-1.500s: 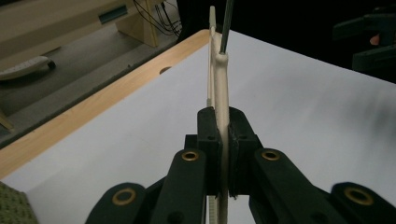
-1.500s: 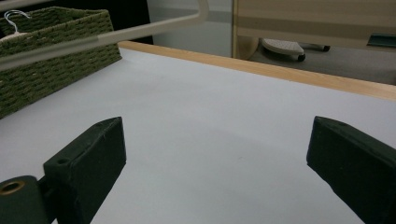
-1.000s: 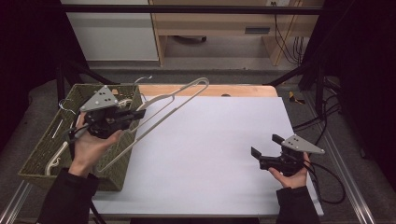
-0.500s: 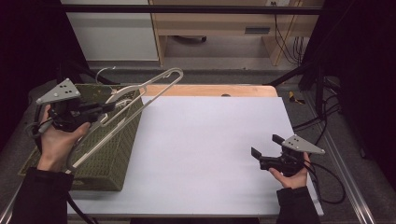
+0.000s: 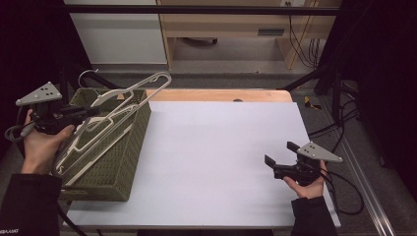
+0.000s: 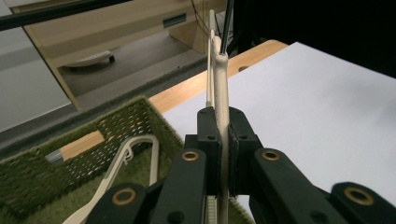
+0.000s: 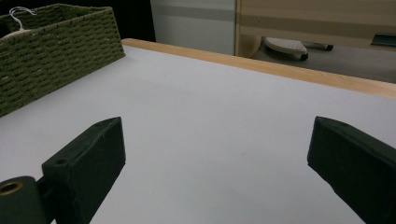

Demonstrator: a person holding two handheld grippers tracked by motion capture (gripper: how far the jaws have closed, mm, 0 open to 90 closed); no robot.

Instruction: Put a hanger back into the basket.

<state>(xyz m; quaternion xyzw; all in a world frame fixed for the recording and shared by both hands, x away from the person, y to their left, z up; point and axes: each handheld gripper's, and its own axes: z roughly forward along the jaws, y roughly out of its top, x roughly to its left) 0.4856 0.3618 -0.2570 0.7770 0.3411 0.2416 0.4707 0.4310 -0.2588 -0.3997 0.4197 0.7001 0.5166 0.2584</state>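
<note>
The white table (image 5: 221, 162) takes up the middle of the high view, bare across its surface, which leaves me room to lay things out. At its left edge stands the green woven basket (image 5: 115, 162), deep and open-topped, so that long things can lean in it; in my right gripper view it sits in the upper left corner.

A pale hanger (image 5: 125, 101) slants over the basket, hook toward the upper left, its far shoulder poking past the rim toward the upper middle of the frame. I judge that I am carrying it across the basket, either to drop it in or to draw it clear. More pale hangers (image 6: 126, 163) lie inside, low at the left of my left gripper view.

My left gripper (image 5: 86, 113), at the left of the frame, has its jaws clenched on the hanger's thin bar, pads pressed flat on both sides of it so it cannot swing. My right gripper (image 5: 280, 158), lower right, rests near the table's edge with its jaws spread wide and nothing between them, ready to help.
</note>
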